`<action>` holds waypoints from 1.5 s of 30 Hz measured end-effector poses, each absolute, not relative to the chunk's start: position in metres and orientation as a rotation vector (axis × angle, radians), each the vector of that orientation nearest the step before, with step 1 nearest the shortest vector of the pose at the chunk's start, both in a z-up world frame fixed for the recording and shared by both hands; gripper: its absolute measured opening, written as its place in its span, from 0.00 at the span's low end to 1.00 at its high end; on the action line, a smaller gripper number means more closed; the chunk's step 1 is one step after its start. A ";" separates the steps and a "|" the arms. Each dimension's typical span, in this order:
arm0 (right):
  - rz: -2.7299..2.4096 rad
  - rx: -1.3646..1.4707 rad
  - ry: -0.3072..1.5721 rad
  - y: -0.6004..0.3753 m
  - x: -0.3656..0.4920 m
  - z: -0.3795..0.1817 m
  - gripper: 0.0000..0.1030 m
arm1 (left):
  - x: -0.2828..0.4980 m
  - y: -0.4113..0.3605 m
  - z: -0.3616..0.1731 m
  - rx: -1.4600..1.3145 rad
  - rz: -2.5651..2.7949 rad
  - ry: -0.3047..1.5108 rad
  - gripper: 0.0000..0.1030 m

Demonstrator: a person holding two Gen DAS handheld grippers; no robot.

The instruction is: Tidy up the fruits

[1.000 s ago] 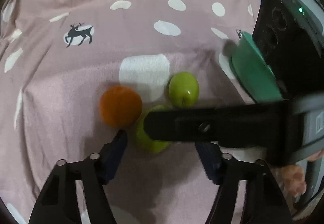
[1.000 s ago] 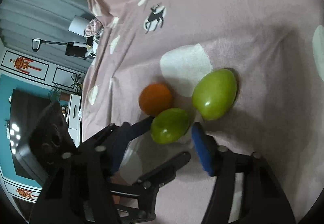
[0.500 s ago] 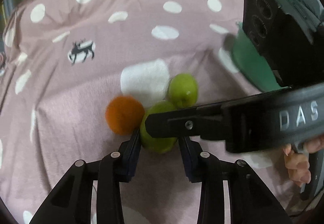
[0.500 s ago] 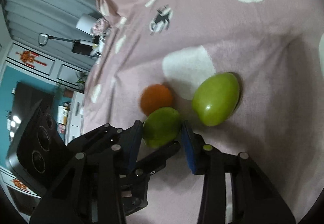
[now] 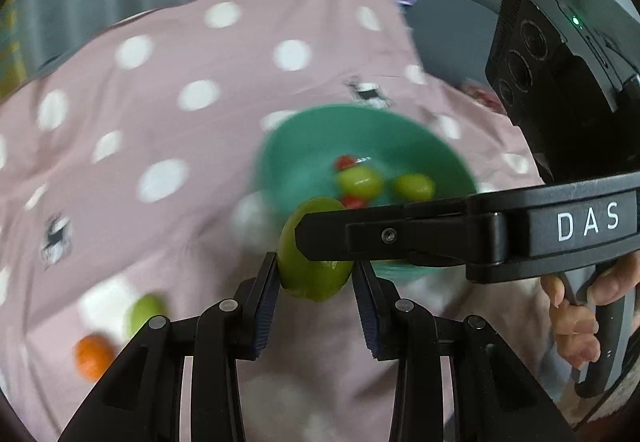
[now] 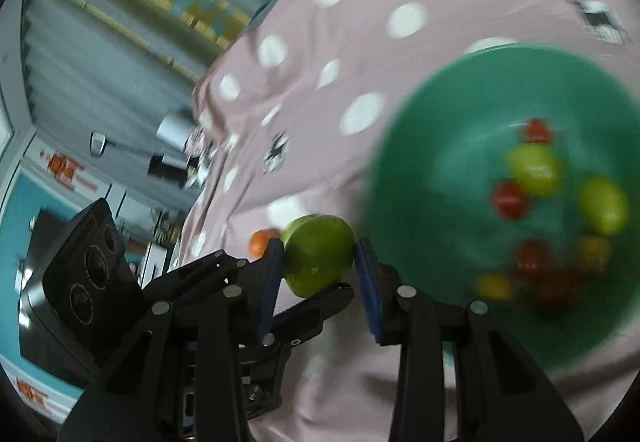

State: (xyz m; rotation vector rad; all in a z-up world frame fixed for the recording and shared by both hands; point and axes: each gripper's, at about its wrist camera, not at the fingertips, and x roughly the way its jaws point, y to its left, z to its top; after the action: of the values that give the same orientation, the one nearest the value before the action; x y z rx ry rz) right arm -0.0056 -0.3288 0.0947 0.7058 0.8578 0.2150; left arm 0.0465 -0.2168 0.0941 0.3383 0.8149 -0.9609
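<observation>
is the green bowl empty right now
No, the round green bowl already holds several small green and red fruits on its bottom.

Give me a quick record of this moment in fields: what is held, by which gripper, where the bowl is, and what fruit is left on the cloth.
held item: green fruit, clamped between blue pads
grippers: left gripper and right gripper both have jaws closed on that same fruit
bowl: teal bowl, just beyond the held fruit
bowl contents: green and small red fruits, blurred
left on cloth: orange fruit and another green fruit
surface: pink polka-dot cloth
image quality: motion blur in both views
</observation>
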 end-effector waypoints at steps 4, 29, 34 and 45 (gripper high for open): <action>0.125 0.761 0.836 -0.380 -0.037 0.087 0.36 | 0.032 -0.267 0.084 0.366 -1.029 0.836 0.35; 0.304 0.655 0.982 -0.230 0.054 0.095 0.85 | 0.092 -0.069 0.078 0.158 -0.696 0.755 0.99; 0.228 0.640 1.179 -0.213 0.102 0.049 0.79 | 0.116 -0.081 0.062 0.243 -0.719 0.768 0.99; 0.154 0.570 1.276 -0.216 0.136 0.023 0.46 | 0.134 -0.116 0.024 0.349 -0.823 0.880 0.56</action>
State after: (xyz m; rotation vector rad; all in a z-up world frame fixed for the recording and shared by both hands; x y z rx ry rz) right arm 0.1362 -0.2159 0.0234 0.5699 1.2763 0.1544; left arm 0.1338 -0.1158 0.0244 0.3491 0.8800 -0.8235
